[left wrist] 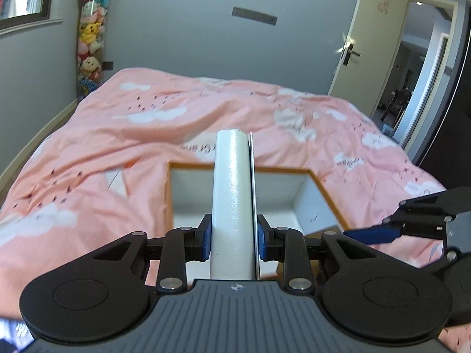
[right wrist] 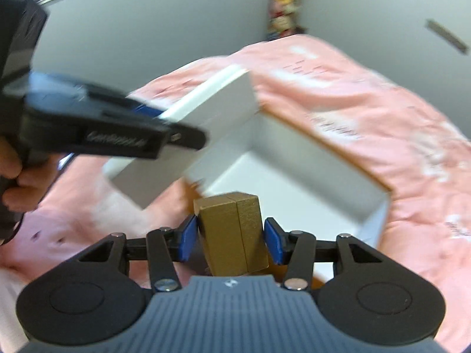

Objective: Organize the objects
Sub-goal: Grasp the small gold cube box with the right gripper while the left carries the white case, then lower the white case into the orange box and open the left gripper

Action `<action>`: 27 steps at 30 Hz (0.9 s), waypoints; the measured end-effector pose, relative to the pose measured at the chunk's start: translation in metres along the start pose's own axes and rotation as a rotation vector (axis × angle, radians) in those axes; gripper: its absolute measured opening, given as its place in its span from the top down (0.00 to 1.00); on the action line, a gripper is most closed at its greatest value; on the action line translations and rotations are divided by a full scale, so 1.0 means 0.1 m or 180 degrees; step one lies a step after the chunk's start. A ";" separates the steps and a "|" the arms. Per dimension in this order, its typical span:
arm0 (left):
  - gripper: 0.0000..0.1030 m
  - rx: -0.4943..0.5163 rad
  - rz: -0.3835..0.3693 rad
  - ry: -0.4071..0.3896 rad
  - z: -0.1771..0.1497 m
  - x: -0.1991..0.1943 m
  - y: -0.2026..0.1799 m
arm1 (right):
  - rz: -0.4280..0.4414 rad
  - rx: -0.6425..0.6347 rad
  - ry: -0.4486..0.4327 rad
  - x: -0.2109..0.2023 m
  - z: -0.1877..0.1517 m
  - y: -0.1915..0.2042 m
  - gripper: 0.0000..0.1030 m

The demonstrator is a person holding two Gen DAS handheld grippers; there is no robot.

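Note:
My left gripper [left wrist: 234,239] is shut on a flat white box [left wrist: 232,194], held on edge above an open storage box [left wrist: 319,188] with a white inside and orange rim on the pink bed. In the right wrist view the white box [right wrist: 206,114] hangs over the near left corner of the storage box [right wrist: 332,158], with the left gripper [right wrist: 159,117] beside it. My right gripper [right wrist: 229,238] is shut on a small gold box [right wrist: 234,232], held over the storage box's near edge. The right gripper [left wrist: 382,231] shows at the right of the left wrist view.
A pink duvet with white clouds [left wrist: 147,135] covers the bed. A column of plush toys [left wrist: 89,35] hangs in the far left corner. A half-open door [left wrist: 362,44] is at the right, with a dark wardrobe [left wrist: 453,111] beside it.

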State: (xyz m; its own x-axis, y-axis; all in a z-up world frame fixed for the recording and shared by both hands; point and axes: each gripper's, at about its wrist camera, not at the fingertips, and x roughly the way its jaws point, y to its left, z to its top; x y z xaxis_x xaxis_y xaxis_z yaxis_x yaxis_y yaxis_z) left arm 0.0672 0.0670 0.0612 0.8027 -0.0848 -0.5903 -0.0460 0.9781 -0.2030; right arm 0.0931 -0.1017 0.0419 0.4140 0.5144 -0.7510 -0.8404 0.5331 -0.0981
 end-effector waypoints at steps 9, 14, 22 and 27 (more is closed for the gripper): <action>0.68 -0.0290 -0.0158 0.0191 0.10 0.83 0.13 | -0.0365 0.0431 -0.0074 0.43 0.19 -0.65 0.50; 0.68 -0.0467 -0.0070 0.0481 -0.05 1.29 0.28 | -0.0324 0.0676 0.0097 0.76 0.13 -0.93 0.50; 0.68 -0.0469 -0.0012 0.0863 -0.21 1.62 0.31 | -0.0179 0.0811 0.0360 1.09 -0.02 -1.02 0.50; 0.68 -0.0393 0.0039 0.1066 -0.27 1.77 0.26 | -0.0111 0.0866 0.0439 1.25 -0.06 -1.04 0.50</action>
State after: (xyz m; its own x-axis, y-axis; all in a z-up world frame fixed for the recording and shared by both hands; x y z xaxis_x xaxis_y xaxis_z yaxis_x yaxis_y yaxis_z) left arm 0.1915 0.0721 -0.0696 0.5631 -0.1507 -0.8126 -0.1424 0.9508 -0.2750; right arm 0.2302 -0.0969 -0.0456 0.3739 0.4065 -0.8337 -0.6942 0.7187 0.0391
